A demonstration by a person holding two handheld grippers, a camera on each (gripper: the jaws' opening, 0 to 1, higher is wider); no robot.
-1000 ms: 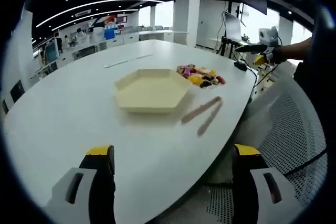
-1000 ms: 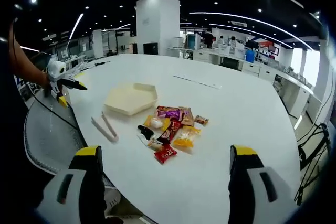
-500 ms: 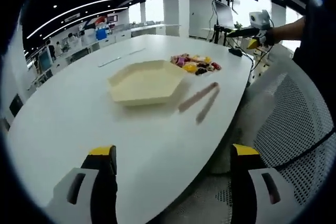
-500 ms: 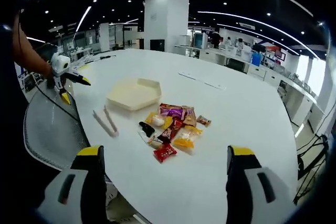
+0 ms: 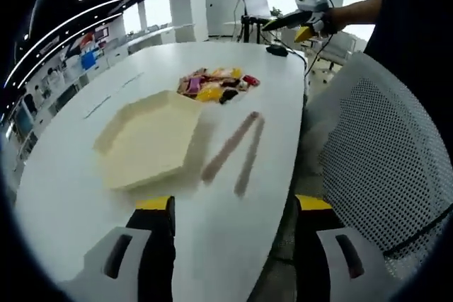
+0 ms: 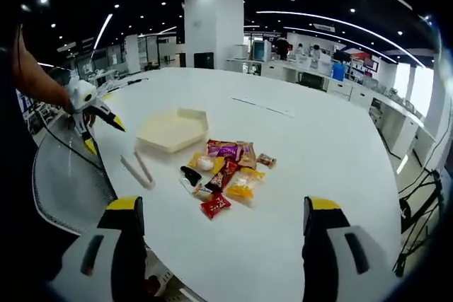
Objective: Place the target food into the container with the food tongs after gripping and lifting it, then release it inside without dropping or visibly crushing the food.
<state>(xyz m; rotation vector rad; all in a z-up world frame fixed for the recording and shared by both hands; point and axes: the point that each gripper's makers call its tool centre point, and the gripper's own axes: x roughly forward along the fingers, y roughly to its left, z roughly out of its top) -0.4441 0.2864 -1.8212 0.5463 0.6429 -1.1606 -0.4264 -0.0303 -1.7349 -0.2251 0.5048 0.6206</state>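
Here, table [image 6: 333,153]: white, rounded edge running close past the tongs on the chair side; wide bare top beyond the tray and to the far side of the snacks.
Chair [image 5: 386,146]: grey mesh, just off the table edge beside the tongs.
Tray [image 5: 145,139]: cream, hexagonal, shallow, flat on the table with nothing seen inside; also in the right gripper view [image 6: 172,129].
Tongs [image 5: 235,148]: lying flat, released, arms spread in a narrow V, gripping nothing; between tray and table edge, just beside the tray, apart from it. Long axis along the table edge; joined end toward the snacks, open tips toward the left gripper. Seen too at [image 6: 136,170].
Snacks [image 6: 223,172]: loose heap of wrapped pieces, red, yellow, purple, black; near the tray, past the tongs' joined end; also at [image 5: 214,84].
Left gripper [image 5: 233,206]: jaws wide apart, empty, above the table edge short of the tongs.
Right gripper [image 6: 219,206]: jaws wide apart, empty, short of the snacks.
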